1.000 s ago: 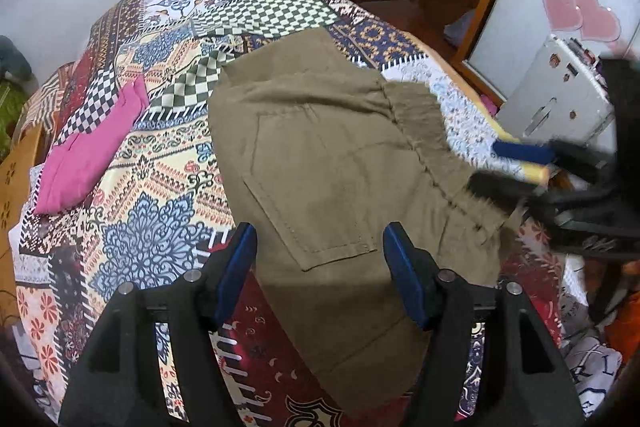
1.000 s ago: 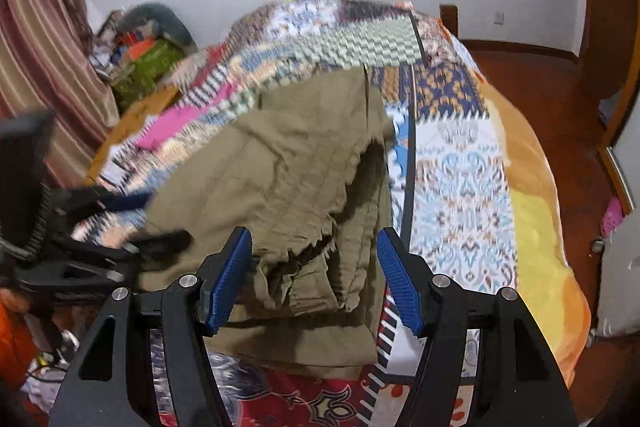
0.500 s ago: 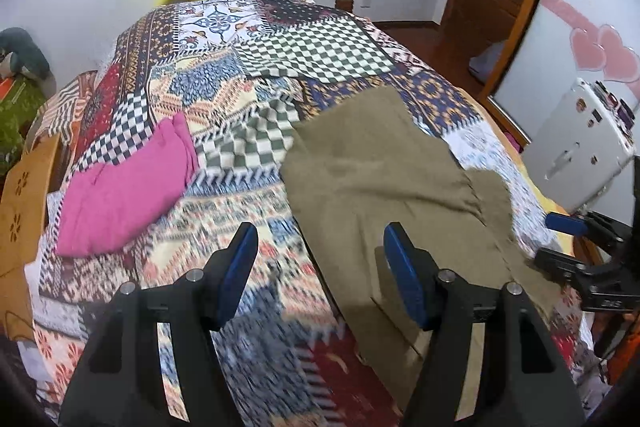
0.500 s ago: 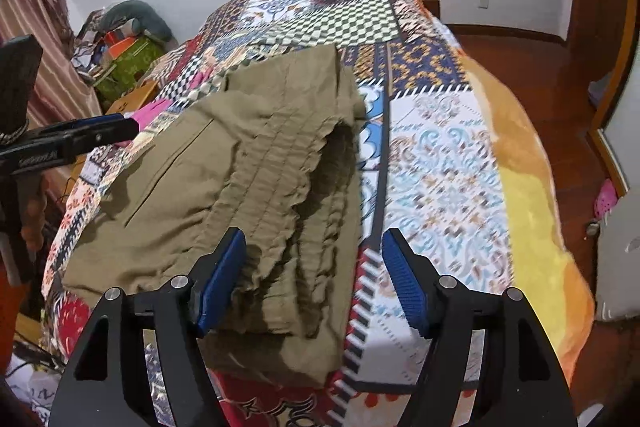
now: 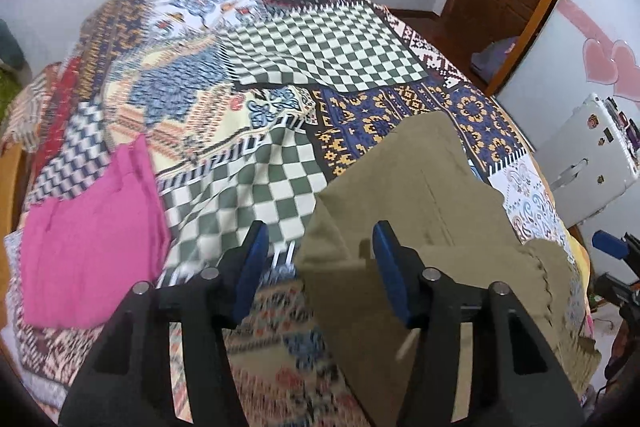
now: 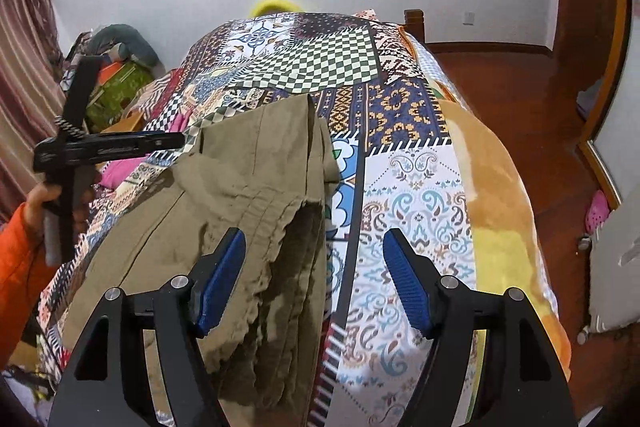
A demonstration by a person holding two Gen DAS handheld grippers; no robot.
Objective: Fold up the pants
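Olive pants [image 5: 420, 195] lie folded on the patchwork bedspread [image 5: 320, 55]. My left gripper [image 5: 320, 231] hovers over their left edge with its jaws closing. The cloth's edge sits between the blue pads, which do not press on it. In the right wrist view the pants [image 6: 248, 171] show their ruffled elastic waistband at the near end. My right gripper [image 6: 314, 235] stands open above that waistband, holding nothing. The left gripper [image 6: 108, 147] also appears there at the left, held by a hand in an orange sleeve [image 6: 20, 267].
A pink garment [image 5: 88, 235] lies on the bed left of the pants. A white case [image 5: 588, 163] stands beside the bed at the right. Red wooden floor [image 6: 500, 79] runs along the bed's right side. Piled things [image 6: 116, 75] sit by the curtain.
The left gripper has swept left across the pants to their left edge and its jaws have narrowed. The right gripper has shifted a little and its jaws stand slightly wider.
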